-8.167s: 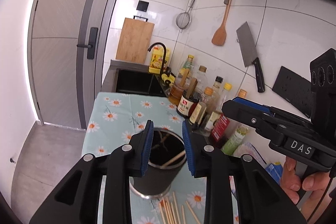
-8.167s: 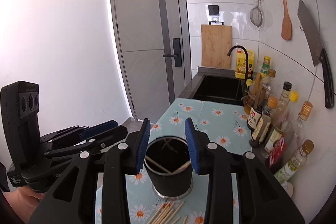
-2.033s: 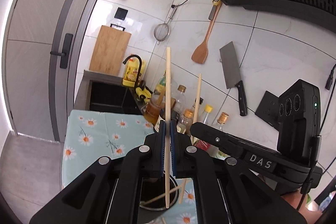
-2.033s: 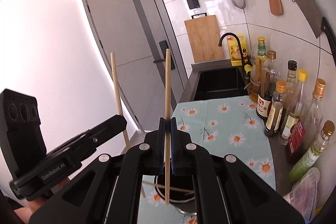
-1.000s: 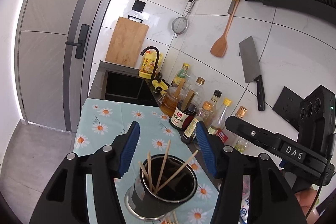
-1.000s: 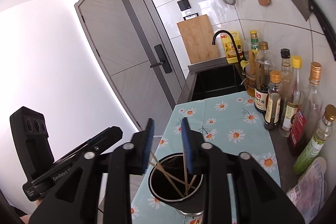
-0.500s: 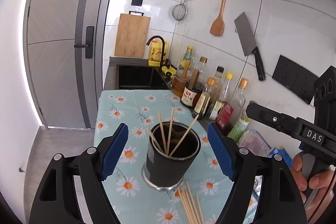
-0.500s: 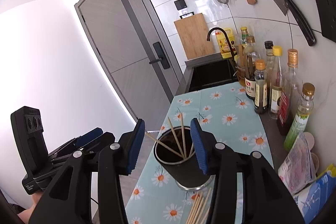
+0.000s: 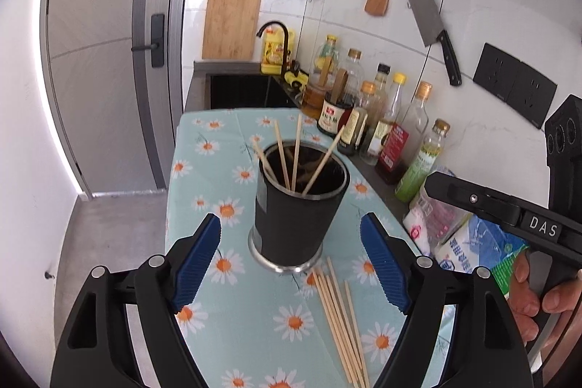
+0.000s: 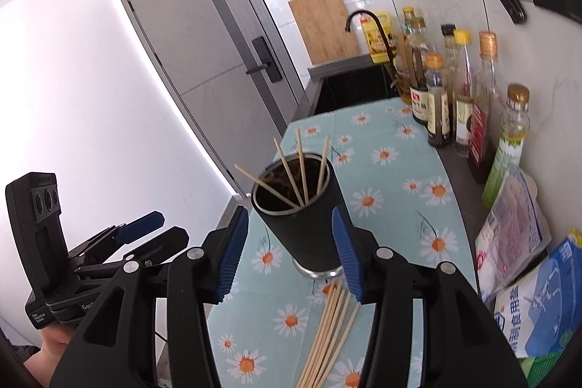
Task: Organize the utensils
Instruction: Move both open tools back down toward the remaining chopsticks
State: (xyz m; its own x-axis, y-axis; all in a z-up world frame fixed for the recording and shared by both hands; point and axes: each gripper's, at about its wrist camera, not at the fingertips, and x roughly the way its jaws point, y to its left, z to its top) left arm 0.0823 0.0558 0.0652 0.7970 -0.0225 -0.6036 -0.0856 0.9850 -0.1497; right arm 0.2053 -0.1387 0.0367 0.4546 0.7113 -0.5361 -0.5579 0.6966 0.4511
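Left wrist view: left hand-held gripper (image 9: 291,260) jaws spread wide, empty; black cup (image 9: 298,210) with four chopsticks (image 9: 296,155) just ahead, loose chopsticks (image 9: 340,315) on table (image 9: 203,170) between its fingers. Right wrist view: right hand-held gripper (image 10: 289,253) parted, gripping nothing, cup (image 10: 305,224) between its pads (image 10: 232,253) untouched, loose chopsticks (image 10: 325,337) below.

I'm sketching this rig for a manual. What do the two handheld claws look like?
Both are matte black plastic with silver screws and ribbed blue pads. The left claw has triangular cut-outs in its finger arms. The right claw matches it; seen from the left camera, its body reads "DAS" in white and carries a black box with three round lenses.
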